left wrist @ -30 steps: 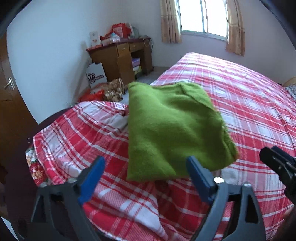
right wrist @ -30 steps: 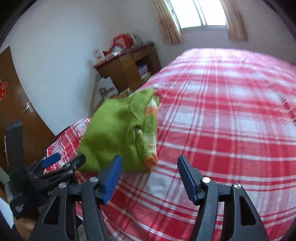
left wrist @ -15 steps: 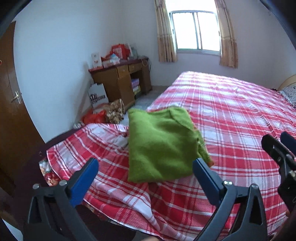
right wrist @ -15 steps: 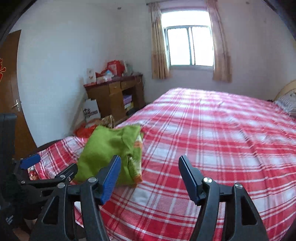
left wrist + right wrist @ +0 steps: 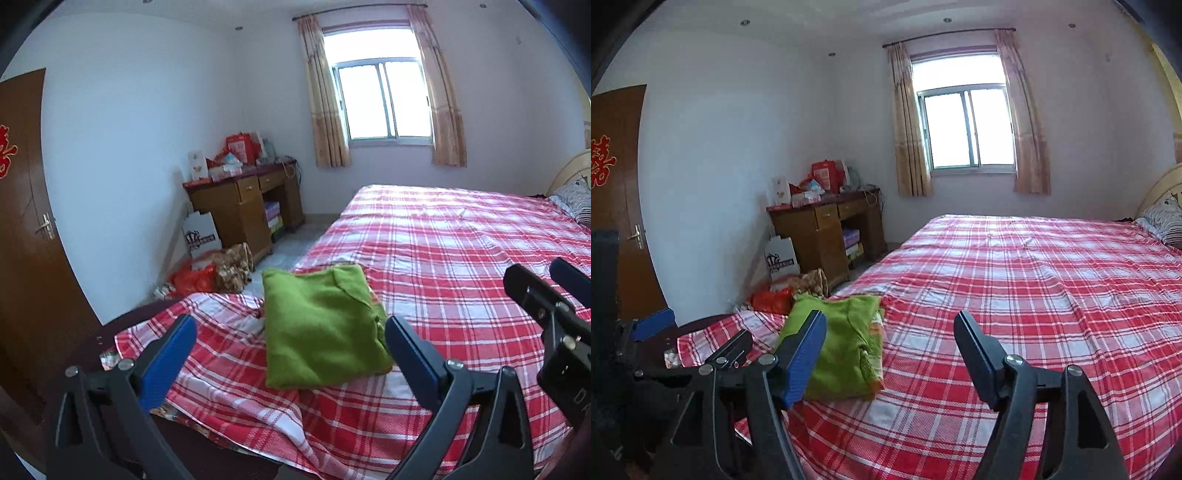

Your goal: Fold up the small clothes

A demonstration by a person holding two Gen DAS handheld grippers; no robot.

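2 empty claws, left [image 5: 288,339] wide, right [image 5: 890,350] opening, hover before folded green garment [image 5: 317,328].

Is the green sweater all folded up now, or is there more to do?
It looks done: the green knitted sweater lies as a neat folded packet near the corner of the bed with the red-and-white checked sheet. Nothing is in hand: the left gripper is wide open and empty, and the right gripper is opening with nothing between its jaws. No other clothes show on the bed, so nothing seems left here.
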